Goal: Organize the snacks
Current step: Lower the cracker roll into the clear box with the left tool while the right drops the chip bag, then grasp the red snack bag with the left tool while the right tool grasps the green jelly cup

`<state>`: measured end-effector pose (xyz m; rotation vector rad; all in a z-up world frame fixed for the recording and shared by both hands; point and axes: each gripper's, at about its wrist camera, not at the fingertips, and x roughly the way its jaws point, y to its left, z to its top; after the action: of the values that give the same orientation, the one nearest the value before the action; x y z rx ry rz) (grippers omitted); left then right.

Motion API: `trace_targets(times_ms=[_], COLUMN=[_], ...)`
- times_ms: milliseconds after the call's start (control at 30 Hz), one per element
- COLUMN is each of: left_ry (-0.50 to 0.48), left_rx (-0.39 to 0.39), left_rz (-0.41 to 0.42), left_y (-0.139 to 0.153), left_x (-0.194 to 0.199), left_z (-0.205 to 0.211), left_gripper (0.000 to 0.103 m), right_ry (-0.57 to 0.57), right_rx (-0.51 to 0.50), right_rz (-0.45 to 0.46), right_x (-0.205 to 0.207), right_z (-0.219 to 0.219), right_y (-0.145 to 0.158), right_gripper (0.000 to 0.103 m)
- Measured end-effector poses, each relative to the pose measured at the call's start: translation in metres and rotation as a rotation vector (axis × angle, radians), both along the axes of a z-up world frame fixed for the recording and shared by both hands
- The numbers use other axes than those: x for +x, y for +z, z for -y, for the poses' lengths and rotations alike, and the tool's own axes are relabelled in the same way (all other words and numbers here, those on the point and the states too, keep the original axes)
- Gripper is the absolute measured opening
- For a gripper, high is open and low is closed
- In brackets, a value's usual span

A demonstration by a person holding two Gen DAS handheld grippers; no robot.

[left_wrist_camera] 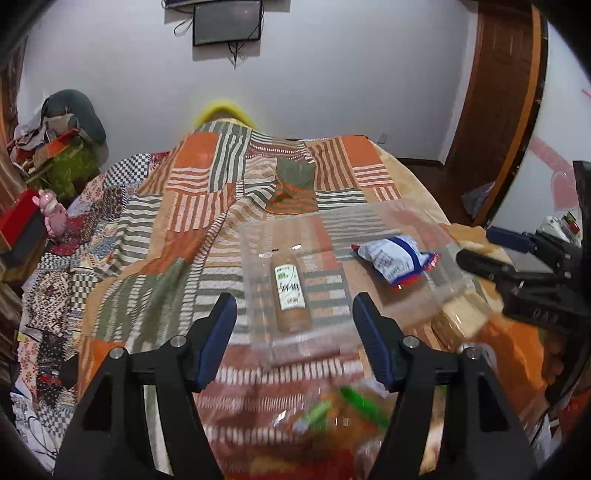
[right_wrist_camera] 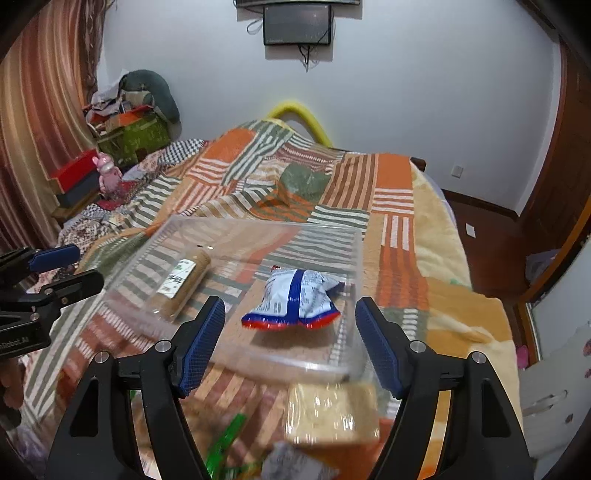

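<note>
Well apart, both snacks lie inside the clear bin (right_wrist_camera: pixel 354 251).

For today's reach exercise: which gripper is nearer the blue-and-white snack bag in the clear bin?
Right. The right gripper hangs open just before the snack bag. The left gripper is open opposite the wrapped biscuit roll, off to the bag's left.

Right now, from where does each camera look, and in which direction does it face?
Left wrist: sits behind the open left tongs, looking along the bed at the clear tray; the right tongs show at the right edge.
Right wrist: sits behind the open right tongs, facing the same tray; the left tongs show at the left edge.
Shared: tan roll, white-blue packet, wall screen.
</note>
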<state>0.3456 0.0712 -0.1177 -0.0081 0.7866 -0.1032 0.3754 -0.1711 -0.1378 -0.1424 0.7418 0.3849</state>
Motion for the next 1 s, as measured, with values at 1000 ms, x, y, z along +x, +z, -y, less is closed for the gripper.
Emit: trace_targets(times_ms=[1000], left_ry=[0.056], left_rx=[-0.059], left_rz=[-0.191], left_y=[-0.095], left_x=[-0.131], left_z=[-0.013], left_gripper=[0.098], right_ry=[0.073], right_rx=[0.053], right_rz=[-0.094], right_x=[-0.133], right_z=[0.006], right_y=[-0.041], right_gripper=[0.077])
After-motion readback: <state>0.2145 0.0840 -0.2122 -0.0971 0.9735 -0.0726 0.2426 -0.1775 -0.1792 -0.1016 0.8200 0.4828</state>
